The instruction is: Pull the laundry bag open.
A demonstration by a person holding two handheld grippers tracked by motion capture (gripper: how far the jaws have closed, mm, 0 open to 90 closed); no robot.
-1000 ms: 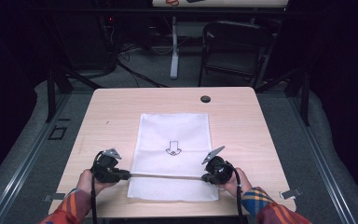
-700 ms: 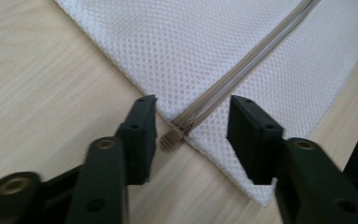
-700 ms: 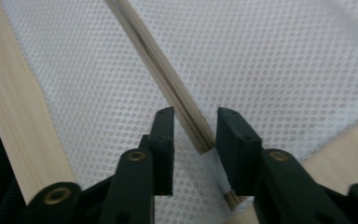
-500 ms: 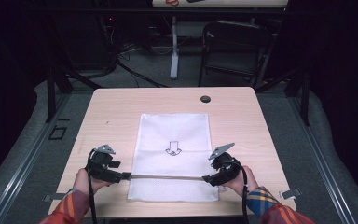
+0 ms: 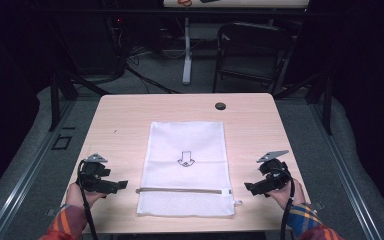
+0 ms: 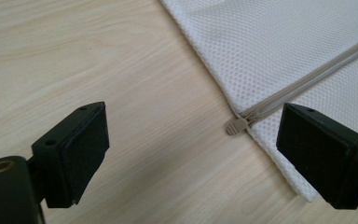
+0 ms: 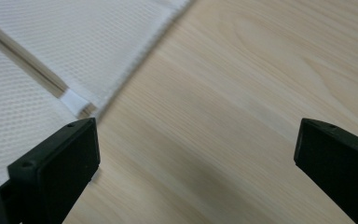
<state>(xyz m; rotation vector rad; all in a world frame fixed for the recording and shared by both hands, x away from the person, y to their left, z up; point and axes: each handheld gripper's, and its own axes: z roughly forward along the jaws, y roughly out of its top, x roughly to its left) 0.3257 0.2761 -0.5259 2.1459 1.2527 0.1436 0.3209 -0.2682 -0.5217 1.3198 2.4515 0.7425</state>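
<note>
We see the flat white mesh laundry bag [image 5: 186,167] lying in the lower middle of the high view on the pale wooden table [image 5: 120,115], its grey zipper [image 5: 180,190] running across near the bottom edge and closed along its length, the small grey pull tab [image 6: 235,126] resting at the bag's left edge. The left gripper [image 5: 121,185] sits at lower left and the right gripper [image 5: 250,188] at lower right, each well clear of the cloth. Both pairs of jaws have just been opening and stand wide with nothing between them, which we read as a release, the zipping apparently done.
</note>
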